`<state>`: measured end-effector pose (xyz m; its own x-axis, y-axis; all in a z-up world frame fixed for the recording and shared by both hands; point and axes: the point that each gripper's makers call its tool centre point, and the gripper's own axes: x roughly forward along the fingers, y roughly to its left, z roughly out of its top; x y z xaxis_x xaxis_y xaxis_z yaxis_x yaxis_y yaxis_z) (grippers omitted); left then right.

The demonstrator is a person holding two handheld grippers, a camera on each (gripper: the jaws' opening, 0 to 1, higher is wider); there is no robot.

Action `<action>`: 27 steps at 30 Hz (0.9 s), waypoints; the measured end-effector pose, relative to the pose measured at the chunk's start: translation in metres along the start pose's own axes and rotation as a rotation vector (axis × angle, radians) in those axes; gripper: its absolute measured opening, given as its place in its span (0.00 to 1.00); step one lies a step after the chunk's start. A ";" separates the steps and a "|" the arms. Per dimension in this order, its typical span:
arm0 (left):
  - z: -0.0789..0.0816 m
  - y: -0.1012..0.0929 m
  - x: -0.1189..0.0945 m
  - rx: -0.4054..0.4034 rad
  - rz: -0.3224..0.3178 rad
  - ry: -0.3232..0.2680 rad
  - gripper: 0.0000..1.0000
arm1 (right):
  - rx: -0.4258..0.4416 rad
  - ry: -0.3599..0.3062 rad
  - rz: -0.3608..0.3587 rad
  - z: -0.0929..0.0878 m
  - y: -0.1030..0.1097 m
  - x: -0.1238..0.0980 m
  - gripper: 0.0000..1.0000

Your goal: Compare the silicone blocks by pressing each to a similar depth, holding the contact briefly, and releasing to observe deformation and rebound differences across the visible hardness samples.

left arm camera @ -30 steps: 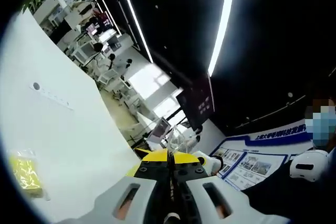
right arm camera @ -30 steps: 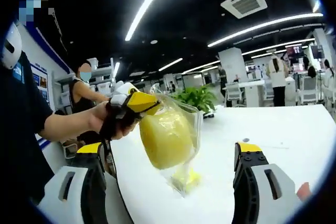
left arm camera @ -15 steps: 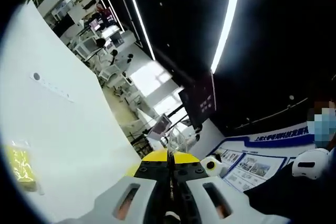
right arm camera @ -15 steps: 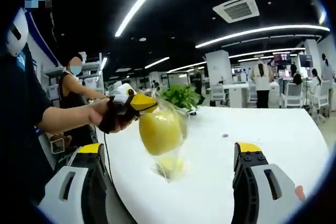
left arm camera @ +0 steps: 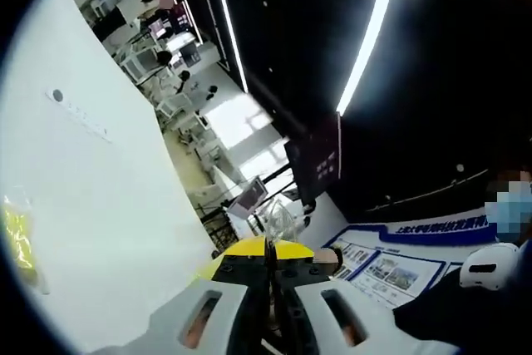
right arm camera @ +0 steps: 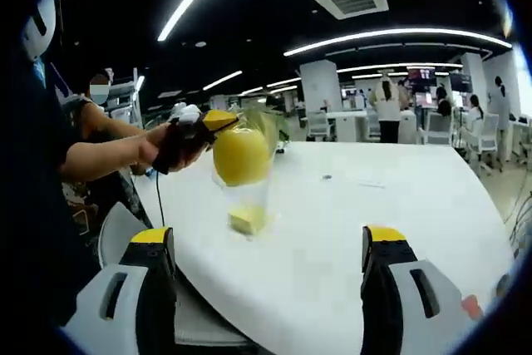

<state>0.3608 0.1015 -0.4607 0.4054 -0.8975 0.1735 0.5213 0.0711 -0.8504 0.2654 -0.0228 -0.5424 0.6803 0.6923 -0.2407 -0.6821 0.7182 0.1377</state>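
Your white worktop (right arm camera: 391, 205) takes up most of the right gripper view, broad and bare out to its far rounded edge, with open room on your right side. Its near edge curves just beyond your right tongs (right arm camera: 268, 288), which stand spread wide with nothing between them.

Your left tongs (right arm camera: 218, 120) are up off the surface at the worktop's left edge, pressed together on the top of a clear plastic bag (right arm camera: 249, 168). A rounded yellow silicone block (right arm camera: 241, 155) hangs inside it, clear of the worktop.

Below the bag a smaller yellow block (right arm camera: 247, 220) lies on the worktop, near the near-left edge.

In the left gripper view, the tongs' yellow tips (left arm camera: 268, 248) meet; a yellow packet (left arm camera: 18, 234) lies at the worktop's (left arm camera: 100, 205) far left.
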 end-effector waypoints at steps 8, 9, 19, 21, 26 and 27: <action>-0.024 0.040 0.015 -0.106 0.068 -0.019 0.00 | 0.054 0.032 -0.009 -0.013 0.001 -0.027 0.84; -0.028 0.046 0.017 -0.156 0.080 -0.041 0.00 | 0.042 0.043 -0.016 -0.015 0.000 -0.029 0.83; -0.047 0.115 0.014 -0.228 0.244 -0.100 0.00 | 0.061 0.064 -0.015 -0.021 0.008 -0.045 0.78; -0.047 0.124 0.012 -0.244 0.257 -0.117 0.00 | 0.069 0.075 -0.020 -0.023 0.008 -0.046 0.77; -0.041 0.153 0.005 -0.238 0.319 -0.154 0.00 | 0.052 0.046 -0.037 -0.016 0.007 -0.052 0.75; -0.038 0.166 0.001 -0.236 0.368 -0.169 0.00 | 0.044 0.038 -0.040 -0.015 0.007 -0.053 0.73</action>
<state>0.4193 0.0964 -0.6206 0.6581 -0.7463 -0.0995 0.1424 0.2532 -0.9569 0.2208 -0.0554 -0.5430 0.6954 0.6604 -0.2835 -0.6417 0.7482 0.1688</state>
